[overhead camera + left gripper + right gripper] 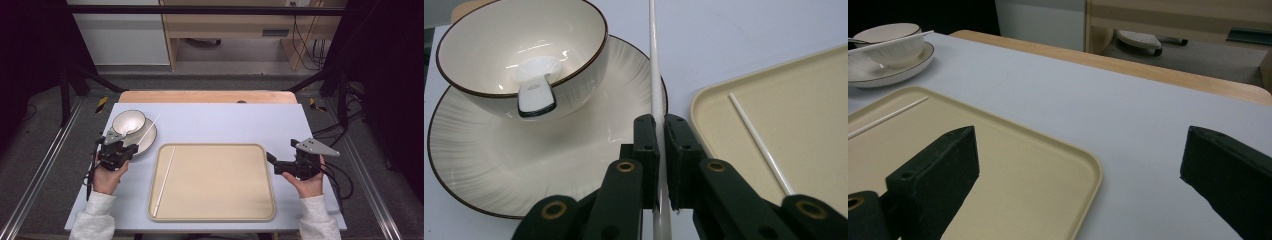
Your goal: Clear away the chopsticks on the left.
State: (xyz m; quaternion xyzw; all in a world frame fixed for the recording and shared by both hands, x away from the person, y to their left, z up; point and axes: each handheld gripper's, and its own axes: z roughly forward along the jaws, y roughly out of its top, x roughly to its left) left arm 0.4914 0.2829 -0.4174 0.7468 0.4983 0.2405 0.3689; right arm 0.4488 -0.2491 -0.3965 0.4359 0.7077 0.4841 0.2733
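The left gripper (pixel 131 151) pinches a white chopstick (pixel 149 129) between its two black jaws, which press tight on the stick's lower part. In the left gripper view the held chopstick (pixel 655 80) runs straight up from the jaws, over the rim of a plate (pixel 484 170) and out across the pale blue table (pixel 744 35). In the high view it slants up and to the right from the gripper, its far tip past the plate's (pixel 146 141) edge and over bare table (pixel 220 122). A white bowl (pixel 128 122) with a dark rim stands on the plate, which sits near the table's far left corner. Inside the bowl (pixel 519 50) lies a white spoon (pixel 536 85), its handle end resting over the near rim. A second chopstick (pixel 164 181) lies flat in a beige tray (pixel 262 150), along the tray's left side, nearly parallel to that wall. The tray sits in the middle of the table, just right of the plate; in the left gripper view its rounded corner (pixel 704 100) is near the plate but apart from it, with the second chopstick (pixel 760 142) lying inside. The right gripper (pixel 270 158) is held at the tray's right edge, pointing left toward it, jaws spread wide with nothing between them. In the right gripper view its jaws frame the tray's near corner (pixel 1088 170) and bare table (pixel 1148 130), with the bowl (pixel 890 42) and plate (pixel 878 75) far off at the upper left.
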